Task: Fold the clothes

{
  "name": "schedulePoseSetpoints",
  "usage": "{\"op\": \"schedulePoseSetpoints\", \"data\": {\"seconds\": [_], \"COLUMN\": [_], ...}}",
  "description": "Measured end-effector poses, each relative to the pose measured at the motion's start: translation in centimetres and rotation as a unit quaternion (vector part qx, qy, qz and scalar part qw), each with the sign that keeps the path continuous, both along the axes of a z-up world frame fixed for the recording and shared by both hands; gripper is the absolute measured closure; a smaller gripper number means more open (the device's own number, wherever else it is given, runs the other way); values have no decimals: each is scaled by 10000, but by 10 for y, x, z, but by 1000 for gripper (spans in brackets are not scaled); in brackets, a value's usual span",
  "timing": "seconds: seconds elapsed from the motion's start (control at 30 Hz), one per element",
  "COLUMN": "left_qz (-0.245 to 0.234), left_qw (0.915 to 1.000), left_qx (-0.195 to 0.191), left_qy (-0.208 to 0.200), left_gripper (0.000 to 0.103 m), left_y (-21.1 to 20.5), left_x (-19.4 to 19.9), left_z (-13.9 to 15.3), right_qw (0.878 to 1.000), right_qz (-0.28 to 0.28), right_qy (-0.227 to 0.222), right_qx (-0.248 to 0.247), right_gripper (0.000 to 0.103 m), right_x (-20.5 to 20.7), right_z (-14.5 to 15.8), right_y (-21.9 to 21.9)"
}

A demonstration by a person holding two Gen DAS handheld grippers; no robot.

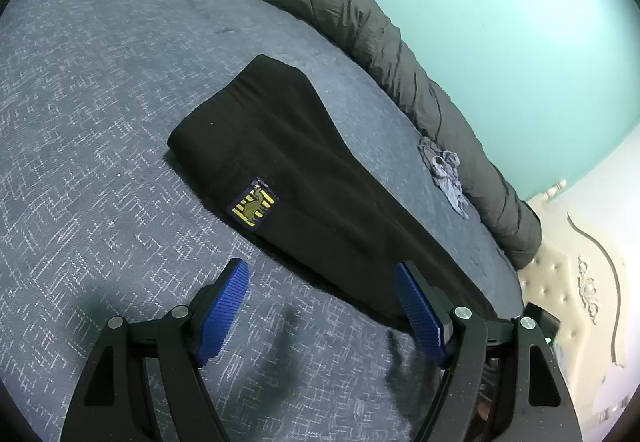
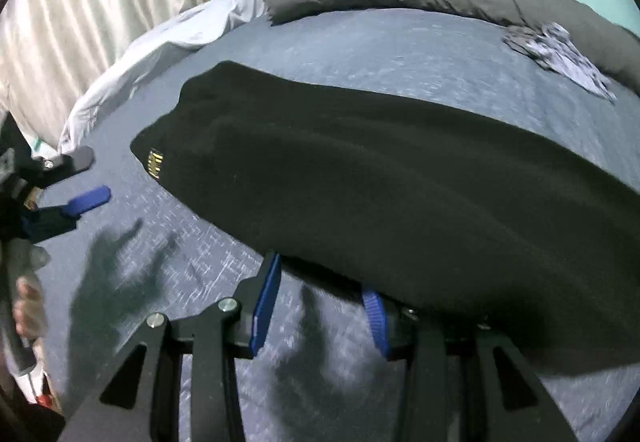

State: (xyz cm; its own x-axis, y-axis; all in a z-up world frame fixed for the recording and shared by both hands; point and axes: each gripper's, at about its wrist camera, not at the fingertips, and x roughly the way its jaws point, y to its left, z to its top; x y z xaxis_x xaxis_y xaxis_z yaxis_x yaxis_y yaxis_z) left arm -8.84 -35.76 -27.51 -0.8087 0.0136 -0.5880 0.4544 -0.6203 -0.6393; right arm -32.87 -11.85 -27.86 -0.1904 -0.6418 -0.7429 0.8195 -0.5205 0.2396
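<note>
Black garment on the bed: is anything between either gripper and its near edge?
Nothing visible. The left gripper is open over bare bedspread just short of the black garment. The right gripper is open at the garment's near edge, its right finger partly under the cloth. The small grey rag lies beyond it.

Even, fairly bright light casts soft gripper shadows on the blue bedspread (image 1: 100, 161). The right wrist view is smeared by motion blur. Fisheye bending and black vignettes mark both views' edges.

Left gripper (image 1: 320, 282), right gripper (image 2: 320, 282) agape
</note>
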Motion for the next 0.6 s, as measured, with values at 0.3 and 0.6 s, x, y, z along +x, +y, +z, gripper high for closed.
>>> {"op": "schedulePoseSetpoints", "data": {"seconds": [0.3, 0.6], "left_qz": [57, 39], "left_qw": [10000, 10000], "left_qx": [-20, -14], "left_qy": [-15, 0], "left_gripper": [23, 23], "left_y": [-3, -2], "left_x": [4, 3], "left_z": [2, 3], "right_qw": [9979, 9973], "right_qz": [580, 652], "right_qy": [233, 257], "right_qx": [183, 218], "right_gripper": [66, 87], "right_x": [20, 20], "right_z": [-13, -15], "right_y": [-11, 5]}}
